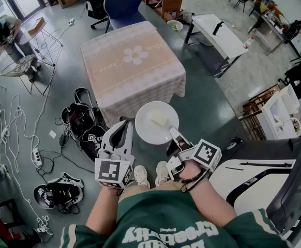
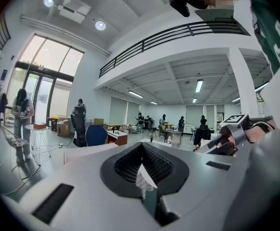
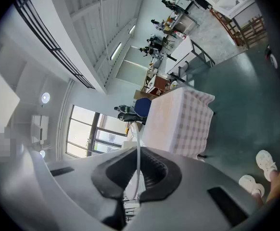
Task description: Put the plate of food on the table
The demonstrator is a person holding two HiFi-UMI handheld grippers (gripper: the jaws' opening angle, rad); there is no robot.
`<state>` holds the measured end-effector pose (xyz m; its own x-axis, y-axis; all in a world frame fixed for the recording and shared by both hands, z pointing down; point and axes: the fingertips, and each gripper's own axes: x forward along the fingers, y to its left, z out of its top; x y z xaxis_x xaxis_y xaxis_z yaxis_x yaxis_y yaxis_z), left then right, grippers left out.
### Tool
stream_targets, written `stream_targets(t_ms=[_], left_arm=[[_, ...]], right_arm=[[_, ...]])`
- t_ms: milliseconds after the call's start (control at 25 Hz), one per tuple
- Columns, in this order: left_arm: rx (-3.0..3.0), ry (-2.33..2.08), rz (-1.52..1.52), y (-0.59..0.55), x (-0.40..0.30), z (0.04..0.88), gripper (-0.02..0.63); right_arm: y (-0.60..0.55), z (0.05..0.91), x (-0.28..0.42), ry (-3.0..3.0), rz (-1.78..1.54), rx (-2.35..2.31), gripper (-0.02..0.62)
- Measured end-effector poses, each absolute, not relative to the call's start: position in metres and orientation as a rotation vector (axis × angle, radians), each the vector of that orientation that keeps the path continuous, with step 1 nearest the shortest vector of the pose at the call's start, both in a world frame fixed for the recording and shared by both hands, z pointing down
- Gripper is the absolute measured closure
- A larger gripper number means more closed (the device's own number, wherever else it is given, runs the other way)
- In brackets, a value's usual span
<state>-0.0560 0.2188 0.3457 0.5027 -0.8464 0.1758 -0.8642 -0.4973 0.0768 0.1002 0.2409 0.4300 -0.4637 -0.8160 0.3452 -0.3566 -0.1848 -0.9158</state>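
Right gripper (image 1: 174,134) fingers clamped on the near rim of the round white plate (image 1: 155,123), with a pale yellow food block (image 1: 159,120) just past my fingertips. Pink-checked cloth-covered square table (image 1: 132,66) farther ahead. Left gripper (image 1: 120,132) fingers together, just beside the plate, with a white scrap (image 2: 144,178) at their seam.

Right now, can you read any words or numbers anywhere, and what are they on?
On the green shirt: white letters, upside down, too warped to read.
On the tablecloth: faint script beside a flower, too small to read.
On the left tool and right tool: square markers only, no words.
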Motion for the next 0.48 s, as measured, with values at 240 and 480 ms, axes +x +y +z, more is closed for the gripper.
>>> stream_targets(t_ms=[240,480], left_arm=[[2.586,-1.481,0.164,0.225,-0.053,0.346,0.597],[2.579,-1.488,0.159,0.231,-0.054,0.345,0.597]], right_arm=[[0.245,0.426,0.097,1.740,-1.668,-1.326,0.575],[0.251,0.423,0.093,1.773,-1.660,-1.329,0.575]])
